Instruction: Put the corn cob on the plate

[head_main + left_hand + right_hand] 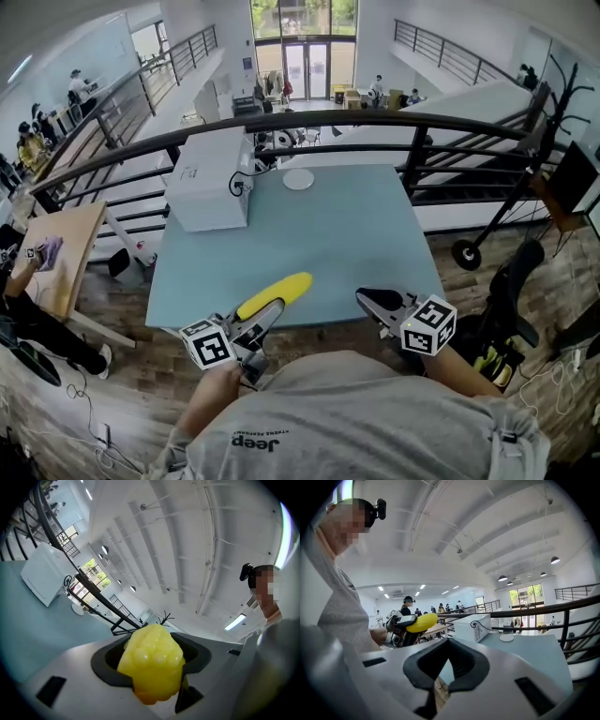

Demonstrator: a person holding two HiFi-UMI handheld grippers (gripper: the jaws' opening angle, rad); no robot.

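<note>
A yellow corn cob (274, 294) sticks out over the near edge of the pale blue table (356, 244), and my left gripper (265, 312) is shut on it. In the left gripper view the cob (151, 663) fills the space between the jaws, end on. A small white plate (298, 178) lies at the table's far edge, far from both grippers; it also shows as the plate (506, 638) in the right gripper view. My right gripper (367, 300) hangs at the near right edge, shut with nothing in it. From the right gripper view the cob (421, 622) appears to the left.
A white box (210, 178) with a black cable stands on the table's far left part. A dark railing (375, 122) runs behind the table. A wooden desk (66, 253) with a seated person is at the left. Dark gear and cables lie on the floor at right.
</note>
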